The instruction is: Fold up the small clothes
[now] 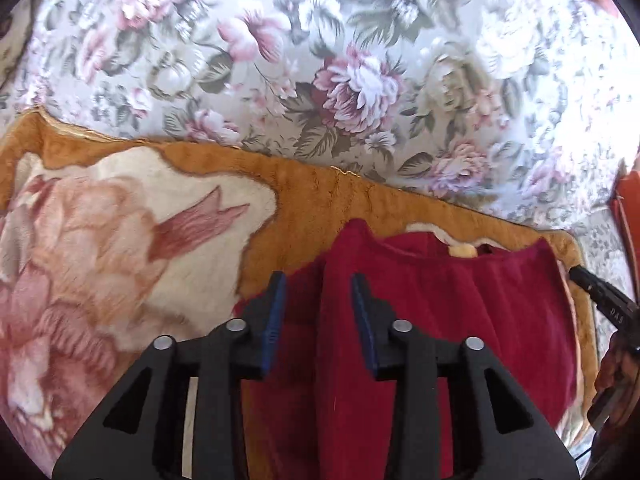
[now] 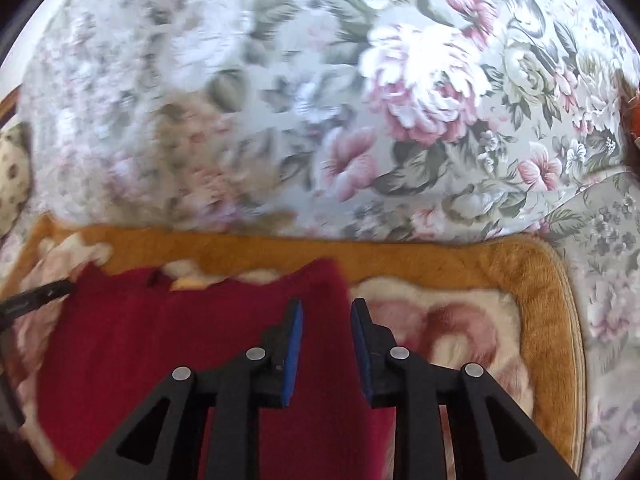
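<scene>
Here the red top (image 1: 440,312) lies flat on my plush blanket (image 1: 120,240), over the floral sheet (image 1: 320,60). My left tool (image 1: 319,308) hangs open above its left shoulder; my right tool (image 2: 326,338) hangs open above its right edge.

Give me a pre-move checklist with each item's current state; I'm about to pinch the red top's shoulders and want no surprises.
1. Left claw open: ok, the blue pads stand apart.
2. Right claw open: ok, a gap shows between the pads.
3. Red top lying flat on the plush blanket: ok, neckline faces away.
4. Left claw over the garment's left shoulder: ok.
5. Right claw over the right shoulder edge: ok, the edge of the fabric runs between the pads.
6. Fabric already between the pads: cannot tell, height above the cloth is unclear.
</scene>
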The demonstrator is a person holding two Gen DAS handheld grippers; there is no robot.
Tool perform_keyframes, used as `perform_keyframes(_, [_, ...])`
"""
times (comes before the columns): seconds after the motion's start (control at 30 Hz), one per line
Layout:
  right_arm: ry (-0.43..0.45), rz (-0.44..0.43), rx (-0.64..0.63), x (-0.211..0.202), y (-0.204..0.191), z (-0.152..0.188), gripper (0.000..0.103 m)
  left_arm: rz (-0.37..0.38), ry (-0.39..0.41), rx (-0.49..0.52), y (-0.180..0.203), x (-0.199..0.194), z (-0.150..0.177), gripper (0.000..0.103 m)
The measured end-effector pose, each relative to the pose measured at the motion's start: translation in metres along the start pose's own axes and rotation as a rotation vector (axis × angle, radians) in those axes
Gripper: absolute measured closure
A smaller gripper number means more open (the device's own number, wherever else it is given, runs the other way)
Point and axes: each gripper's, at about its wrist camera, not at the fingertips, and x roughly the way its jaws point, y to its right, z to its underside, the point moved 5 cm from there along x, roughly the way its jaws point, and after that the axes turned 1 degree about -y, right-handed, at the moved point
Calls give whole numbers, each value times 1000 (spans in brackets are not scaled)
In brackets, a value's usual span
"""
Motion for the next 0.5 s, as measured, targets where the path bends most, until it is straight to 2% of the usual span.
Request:
perform_keyframes(0.07, [-7,-46,-34,-10,-13,14,80,24,13,-12,-4,-17,15,69])
perform_keyframes(0.13, [-35,-50,-63,-8,-22,30,80,39,15,-18,-4,-28,34,69])
perform_keyframes(0.3, [-158,-30,-54,33,-29,65,79,59,-17,-42,1,-33,78,69])
perform_keyframes(0.33, [-130,-25,-51,30,-31,61,79,50,-18,-36,2,-34,86,69])
perform_keyframes(0.4, [-152,-17,-49,24,-37,54,79,23,-4,-26,2,-38,100,69])
perform_keyframes(0.5, [-115,-102,-57,9,-65,36,79,25,22,-56,-4,-46,112,69])
